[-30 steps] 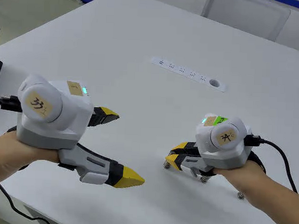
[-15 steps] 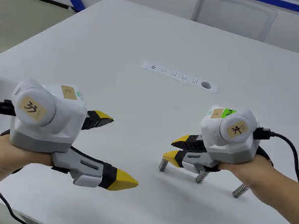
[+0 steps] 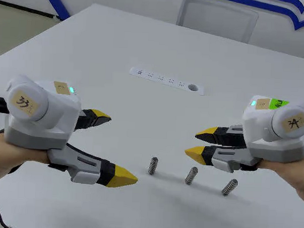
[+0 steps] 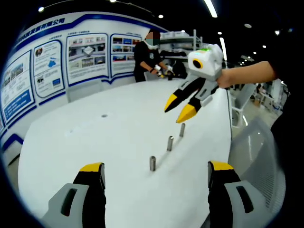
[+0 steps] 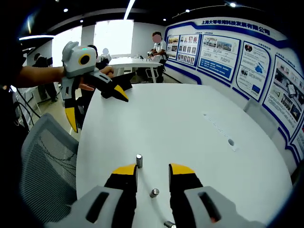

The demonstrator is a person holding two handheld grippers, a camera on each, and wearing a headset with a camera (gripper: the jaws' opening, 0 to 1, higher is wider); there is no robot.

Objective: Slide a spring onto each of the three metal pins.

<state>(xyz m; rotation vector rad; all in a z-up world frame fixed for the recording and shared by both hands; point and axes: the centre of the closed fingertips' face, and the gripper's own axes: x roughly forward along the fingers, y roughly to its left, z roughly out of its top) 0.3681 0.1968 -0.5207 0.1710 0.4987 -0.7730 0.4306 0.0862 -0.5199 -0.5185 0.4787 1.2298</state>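
Three small metal springs stand upright in a row on the white table: the left spring (image 3: 153,165), the middle spring (image 3: 191,175) and the right spring (image 3: 229,186). In the right gripper view a round pin top shows in the near spring (image 5: 154,193) and the far spring (image 5: 139,160). My right gripper (image 3: 200,143) hovers above and just behind the middle spring, open a little, with nothing between its jaws. My left gripper (image 3: 112,146) is wide open left of the row and holds nothing. The left gripper view has the row (image 4: 170,143) ahead of it and the right gripper (image 4: 179,109) above.
A white power strip (image 3: 166,80) with a round cable hole (image 3: 193,88) lies flush in the table further back. A grey chair (image 3: 216,18) stands at the far edge. A mesh chair (image 5: 45,166) is by the near edge. People stand in the background.
My right gripper has lifted off the springs and drawn back to the right, leaving all three standing in the open. The left gripper stays wide open. The head camera has shifted.
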